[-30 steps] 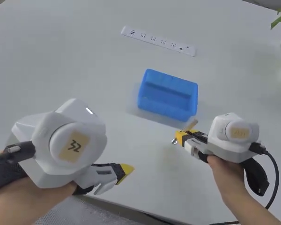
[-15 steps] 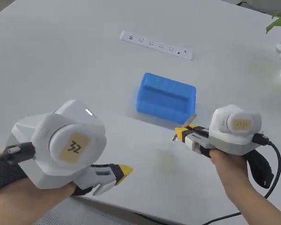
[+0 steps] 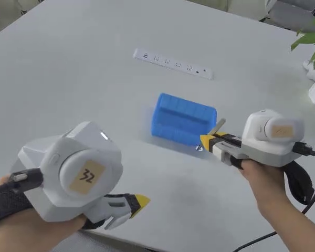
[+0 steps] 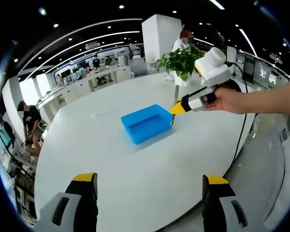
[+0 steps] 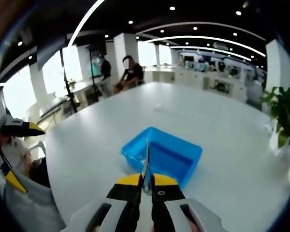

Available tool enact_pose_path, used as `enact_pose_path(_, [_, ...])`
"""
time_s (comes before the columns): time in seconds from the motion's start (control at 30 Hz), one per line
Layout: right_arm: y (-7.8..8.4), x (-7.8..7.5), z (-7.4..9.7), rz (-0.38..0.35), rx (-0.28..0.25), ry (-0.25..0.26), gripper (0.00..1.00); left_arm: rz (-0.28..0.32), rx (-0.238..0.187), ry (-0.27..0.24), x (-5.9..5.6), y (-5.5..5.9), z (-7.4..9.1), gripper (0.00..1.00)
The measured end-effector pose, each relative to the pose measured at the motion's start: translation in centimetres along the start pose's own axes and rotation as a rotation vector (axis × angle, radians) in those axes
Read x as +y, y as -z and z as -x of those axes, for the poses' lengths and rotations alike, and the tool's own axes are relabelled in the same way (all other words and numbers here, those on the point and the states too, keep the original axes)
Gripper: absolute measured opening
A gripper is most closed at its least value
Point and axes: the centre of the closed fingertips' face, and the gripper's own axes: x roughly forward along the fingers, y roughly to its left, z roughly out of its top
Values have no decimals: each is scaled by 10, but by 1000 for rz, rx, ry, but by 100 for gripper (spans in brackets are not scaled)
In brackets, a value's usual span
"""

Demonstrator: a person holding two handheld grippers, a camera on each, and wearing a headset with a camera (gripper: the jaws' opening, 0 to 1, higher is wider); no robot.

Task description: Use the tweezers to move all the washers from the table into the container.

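While tight on tweezers (image 3: 217, 126), right hand-held gripper (image 3: 207, 140) beside container (image 3: 181, 118); left hand-held gripper (image 4: 150, 179) agape.

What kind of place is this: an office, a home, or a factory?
Probably a large open-plan office or lab hall. The gripper views show a white square pillar, rows of white desks and round ceiling spotlights. The work surface is a wide white table carrying a white power strip.

A power strip (image 3: 172, 63) lies on the white table (image 3: 68, 68). The dark ceiling (image 5: 135, 12) carries spotlights (image 5: 172, 8); a plant (image 4: 180, 60) stands by a pillar (image 4: 159, 31).
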Motion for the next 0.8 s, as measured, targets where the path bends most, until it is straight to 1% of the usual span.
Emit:
enact_pose_path(0.1, [-9, -3, -2, 8, -13, 5, 3, 4, -1, -10, 4, 2, 2, 92])
enact_pose_path(0.2, [-19, -6, -4, 15, -32, 12, 3, 9, 10, -15, 7, 7, 3, 92])
enact_pose_path(0.37, [-27, -12, -13, 14, -41, 22, 3, 15, 12, -20, 8, 9, 4, 92])
enact_pose_path(0.4, [-29, -13, -17, 10, -43, 23, 3, 14, 15, -19, 8, 10, 3, 92])
enact_pose_path(0.5, [-27, -18, -28, 10, -39, 33, 3, 16, 14, -21, 8, 9, 3, 92])
enact_pose_path(0.6, [-21, -25, -40, -29, -23, 25, 3, 21, 12, -21, 8, 8, 3, 92])
enact_pose_path(0.63, [-19, -30, -45, -32, -19, 24, 3, 20, 12, -21, 9, 8, 3, 92])
enact_pose_path(0.7, [-11, -35, -55, -33, 15, 26, 3, 19, 17, -21, 9, 9, 3, 92])
enact_pose_path(0.8, [-4, -42, -64, -49, 35, 20, 3, 17, 21, -25, 11, 10, 3, 92])
